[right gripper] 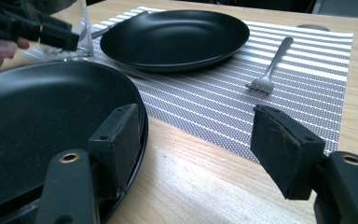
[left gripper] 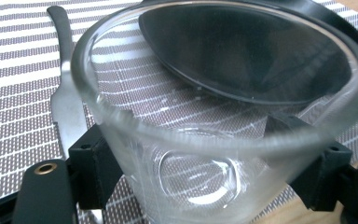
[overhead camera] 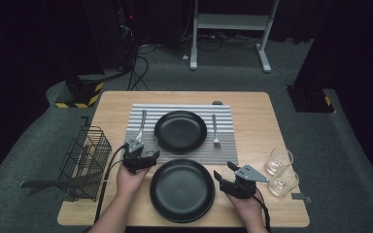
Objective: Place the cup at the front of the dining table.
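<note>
**Glass gripped over the striped mat's near left corner**

We see the clear glass (left gripper: 214, 154) clamped between the 2 black jaws of the left gripper (overhead camera: 138, 158), both pads pressed against its wall. In the right gripper view the glass (right gripper: 72, 35) stands at the near left edge of the striped placemat (right gripper: 242, 93), just beside the far plate (right gripper: 172, 35); whether its base rests on the mat or hangs just above it, we cannot tell. Through the glass, in the left gripper view, we make out the mat's stripes and the dark curve of the far plate (left gripper: 242, 46). A knife (left gripper: 67, 88) lies on the mat just to the left of the glass, its handle pointing away from us.

The right gripper (overhead camera: 233, 177) sits at the right edge of the near plate (overhead camera: 182, 190), its jaws standing wide apart with nothing between them. In its own view, 1 jaw overlaps the plate's rim (right gripper: 142, 135) and the other stands over bare wood; we cannot tell whether the first one touches the rim.

Farther out, a fork (overhead camera: 215, 131) lies on the mat to the right of the far plate. 2 more glasses (overhead camera: 279, 170) stand close together near the right edge of the wooden table (overhead camera: 257, 116). A black wire basket (overhead camera: 85, 160) hangs over the left edge.
</note>
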A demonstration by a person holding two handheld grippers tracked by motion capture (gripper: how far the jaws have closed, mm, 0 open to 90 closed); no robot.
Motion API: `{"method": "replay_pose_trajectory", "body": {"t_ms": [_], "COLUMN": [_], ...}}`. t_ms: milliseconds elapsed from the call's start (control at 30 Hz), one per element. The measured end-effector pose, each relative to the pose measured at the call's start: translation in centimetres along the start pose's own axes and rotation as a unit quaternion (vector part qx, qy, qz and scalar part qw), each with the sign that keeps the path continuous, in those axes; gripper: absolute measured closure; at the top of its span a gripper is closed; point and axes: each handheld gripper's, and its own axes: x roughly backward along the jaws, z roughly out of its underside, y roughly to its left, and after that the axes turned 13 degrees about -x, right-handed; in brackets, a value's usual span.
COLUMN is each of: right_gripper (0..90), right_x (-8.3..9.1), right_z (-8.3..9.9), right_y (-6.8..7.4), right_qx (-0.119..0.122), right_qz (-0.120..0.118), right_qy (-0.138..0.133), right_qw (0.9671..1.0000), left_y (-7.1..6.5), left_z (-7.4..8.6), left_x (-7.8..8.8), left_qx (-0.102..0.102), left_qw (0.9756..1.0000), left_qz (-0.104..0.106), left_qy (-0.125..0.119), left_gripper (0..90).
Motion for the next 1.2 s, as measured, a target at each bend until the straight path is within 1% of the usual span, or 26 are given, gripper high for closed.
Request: {"method": "replay_pose_trajectory", "body": {"t_ms": [167,267,333,367,433,467,500,533,633,733,800,867,967,1100,1200], "right_gripper": [32.9,32.9,33.4,33.5,33.6,33.7,33.7,33.7,33.8,33.8,33.9,34.1,34.2,34.2,34.2], "right_x": [0.0,0.1,0.2,0.3,0.3,0.3,0.3,0.3,0.2,0.1,0.1,0.0,0.0,-0.1,0.0], "right_z": [-0.1,0.0,0.0,0.0,0.0,0.0,0.0,0.0,0.0,0.1,0.1,0.1,0.0,-0.1,0.0], "right_y": [0.1,0.1,0.0,0.0,-0.1,-0.1,-0.1,0.0,0.0,0.0,0.0,0.0,0.0,0.1,0.1], "right_qx": [0.001,0.002,0.001,-0.001,-0.003,-0.003,-0.003,-0.003,-0.001,-0.001,0.000,-0.003,-0.010,-0.007,-0.008], "right_qz": [-0.002,-0.003,-0.003,-0.003,-0.002,-0.002,-0.002,-0.003,-0.003,-0.004,-0.004,-0.005,-0.006,-0.008,-0.009], "right_qy": [-0.002,-0.002,-0.002,-0.002,-0.004,-0.004,-0.005,-0.005,-0.003,-0.001,-0.001,-0.001,-0.003,-0.004,-0.004], "right_qw": [1.0000,1.0000,1.0000,1.0000,1.0000,1.0000,1.0000,1.0000,1.0000,1.0000,1.0000,1.0000,0.9999,0.9999,0.9999], "left_y": [0.0,-0.3,-0.2,-0.2,0.1,0.1,0.2,0.2,0.1,0.5,0.5,0.6,0.6,1.0,1.3], "left_z": [0.0,-0.3,-0.4,-0.5,-0.7,-0.8,-1.0,-1.1,-1.3,-1.4,-1.6,-1.8,-2.2,-2.3,-2.2], "left_x": [0.1,0.1,0.1,0.3,0.6,0.7,0.8,0.8,1.0,0.9,0.7,0.6,0.3,0.0,-0.1], "left_qx": [-0.006,-0.014,-0.016,-0.015,-0.001,0.005,0.009,0.007,-0.001,0.014,0.004,-0.005,-0.010,-0.003,0.004], "left_qw": [0.9999,0.9996,0.9995,0.9995,0.9999,0.9999,0.9998,0.9998,0.9998,0.9997,0.9998,0.9998,0.9998,0.9997,0.9998], "left_qz": [0.000,-0.003,0.004,0.002,0.012,0.013,0.016,0.016,0.006,0.012,0.002,0.001,-0.001,-0.012,-0.013], "left_qy": [0.010,0.023,0.028,0.026,0.012,0.008,0.009,0.013,0.017,0.013,0.019,0.021,0.016,0.020,0.017], "left_gripper": [22.4,22.2,21.4,20.4,18.9,18.8,18.2,18.1,20.1,20.5,20.5,20.5,20.5,20.5,20.5]}}
